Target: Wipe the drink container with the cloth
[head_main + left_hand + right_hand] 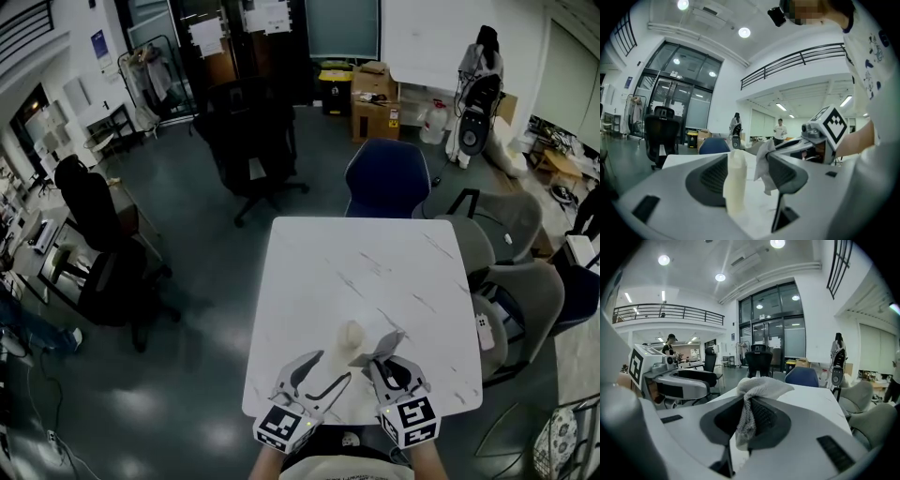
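The drink container (350,335), a small cream-coloured bottle, stands upright on the white counter (375,272), near its front edge and just ahead of both tools. The left gripper (330,367) has its jaws wide apart. In the left gripper view the container stands between them, closer to one jaw, and I cannot tell if it touches that pad; the other side clearly has free space. The right gripper (382,364) has its jaws closed on the cloth (761,389), a white knitted piece that bunches above the jaws and hangs down between them. From the left gripper view the cloth hangs just beside the container, with a narrow gap, so I judge that the wiping contact is not yet made. The step in hand seems to be the bringing together of both things: one tool to steady the container, the other to carry the cloth. The next move probably calls for the left jaws to close gently on the container, because it looks light and could tip, and then for the cloth to press on its side and rub along it.
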Demonstrator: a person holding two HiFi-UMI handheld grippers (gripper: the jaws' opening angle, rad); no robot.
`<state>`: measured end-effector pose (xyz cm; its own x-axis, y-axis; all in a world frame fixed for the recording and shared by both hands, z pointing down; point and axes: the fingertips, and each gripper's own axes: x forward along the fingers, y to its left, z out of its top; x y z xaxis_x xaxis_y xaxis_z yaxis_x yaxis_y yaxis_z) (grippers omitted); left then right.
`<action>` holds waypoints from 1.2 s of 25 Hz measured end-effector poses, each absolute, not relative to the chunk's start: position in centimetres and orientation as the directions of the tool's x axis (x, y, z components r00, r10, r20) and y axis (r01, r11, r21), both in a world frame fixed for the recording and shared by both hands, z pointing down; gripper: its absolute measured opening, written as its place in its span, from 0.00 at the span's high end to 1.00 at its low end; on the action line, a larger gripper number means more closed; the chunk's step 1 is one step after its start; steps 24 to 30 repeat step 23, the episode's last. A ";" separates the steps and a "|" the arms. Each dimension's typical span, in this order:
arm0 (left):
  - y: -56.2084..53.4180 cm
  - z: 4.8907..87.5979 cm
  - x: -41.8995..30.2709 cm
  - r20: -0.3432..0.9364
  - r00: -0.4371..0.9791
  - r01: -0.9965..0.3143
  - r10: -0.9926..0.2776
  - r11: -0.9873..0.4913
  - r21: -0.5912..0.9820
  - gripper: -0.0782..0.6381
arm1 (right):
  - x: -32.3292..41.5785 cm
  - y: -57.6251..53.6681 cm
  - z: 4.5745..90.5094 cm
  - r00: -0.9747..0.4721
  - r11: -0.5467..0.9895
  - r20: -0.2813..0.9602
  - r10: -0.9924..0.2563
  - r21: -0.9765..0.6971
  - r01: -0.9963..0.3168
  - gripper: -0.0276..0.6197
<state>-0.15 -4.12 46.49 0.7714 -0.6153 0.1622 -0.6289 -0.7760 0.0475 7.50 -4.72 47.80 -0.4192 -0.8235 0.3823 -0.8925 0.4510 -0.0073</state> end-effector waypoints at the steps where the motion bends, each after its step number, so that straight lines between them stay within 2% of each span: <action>1: -4.1 46.3 -0.4 0.163 0.759 -0.645 -0.630 -0.762 0.059 0.50 | 7.5 -4.6 47.7 -0.412 0.441 0.378 -0.829 -0.011 -0.897 0.89; 6: -4.3 46.6 -2.1 0.173 0.681 -0.731 -0.711 -0.675 0.100 0.56 | 7.7 -4.2 47.0 -0.392 0.415 0.360 -0.847 -0.014 -0.909 0.89; 11: -4.4 46.5 -2.8 0.182 0.639 -0.766 -0.747 -0.639 0.069 0.61 | 8.0 -4.1 46.7 -0.381 0.404 0.351 -0.855 -0.008 -0.915 0.89; 19: -4.9 46.1 -3.5 0.184 0.586 -0.807 -0.789 -0.590 0.037 0.76 | 7.9 -4.0 45.9 -0.387 0.400 0.329 -0.862 -0.029 -0.916 0.89; 30: -4.9 45.9 -2.9 0.182 0.596 -0.795 -0.782 -0.607 -0.003 0.78 | 8.0 -4.3 46.1 -0.387 0.403 0.335 -0.859 -0.024 -0.915 0.89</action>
